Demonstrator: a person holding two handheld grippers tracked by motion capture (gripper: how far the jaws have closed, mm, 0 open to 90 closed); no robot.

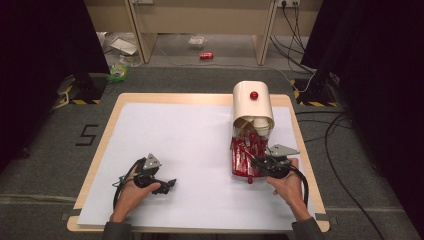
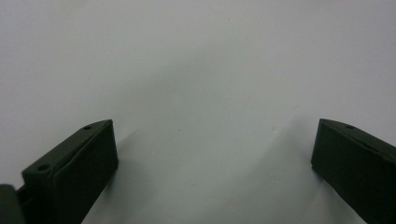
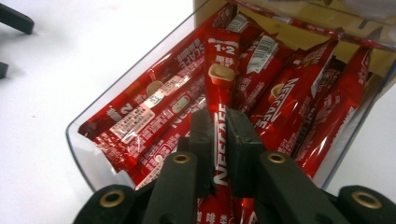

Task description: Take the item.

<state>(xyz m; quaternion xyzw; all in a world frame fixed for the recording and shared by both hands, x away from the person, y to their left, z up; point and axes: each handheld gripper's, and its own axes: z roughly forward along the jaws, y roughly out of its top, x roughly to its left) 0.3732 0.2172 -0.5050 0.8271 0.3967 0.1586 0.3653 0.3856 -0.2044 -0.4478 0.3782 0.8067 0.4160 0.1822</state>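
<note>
Right now right gripper (image 3: 218,140) was clamped on a red coffee stick (image 3: 223,79) lower centre, over the clear tray (image 3: 77,140); left gripper (image 2: 215,154) sat wide open, holding nothing.

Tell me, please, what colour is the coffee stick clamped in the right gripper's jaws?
Red with white lettering; the coffee stick shows best in the right gripper view.

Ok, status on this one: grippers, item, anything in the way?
Right gripper shut on coffee stick over clear tray. Left gripper open above white sheet. Nothing blocking.
</note>
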